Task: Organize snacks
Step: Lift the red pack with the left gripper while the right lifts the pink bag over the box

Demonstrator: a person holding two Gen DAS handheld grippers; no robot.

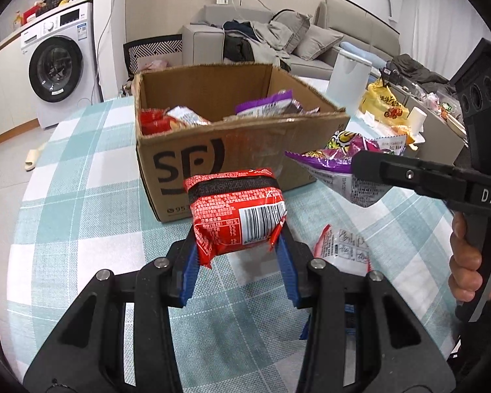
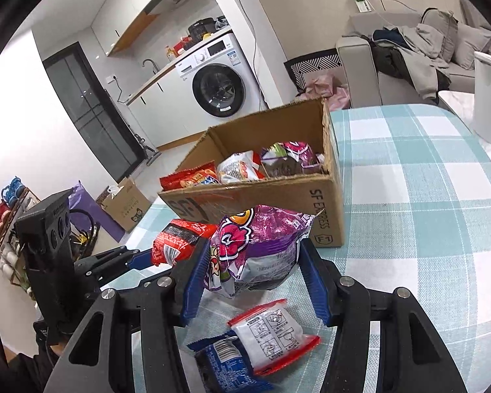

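Right wrist | cardboard box [image 2: 324, 196] holds snack packets | left claw [image 1: 239, 245] grips red packet [image 1: 237, 211] | right claw [image 2: 255, 265] grips purple packet [image 2: 265, 239]

- I count one cardboard box [image 2: 271, 193] at my twelve o'clock.
- Three snack packets inside it [image 2: 239, 167].
- Two packets in my grippers: one red [image 1: 237, 211], one purple [image 2: 262, 245].
- Two packets on the tablecloth at six o'clock [image 2: 273, 335].

blue packet [image 2: 226, 365] half hidden, print unreadable
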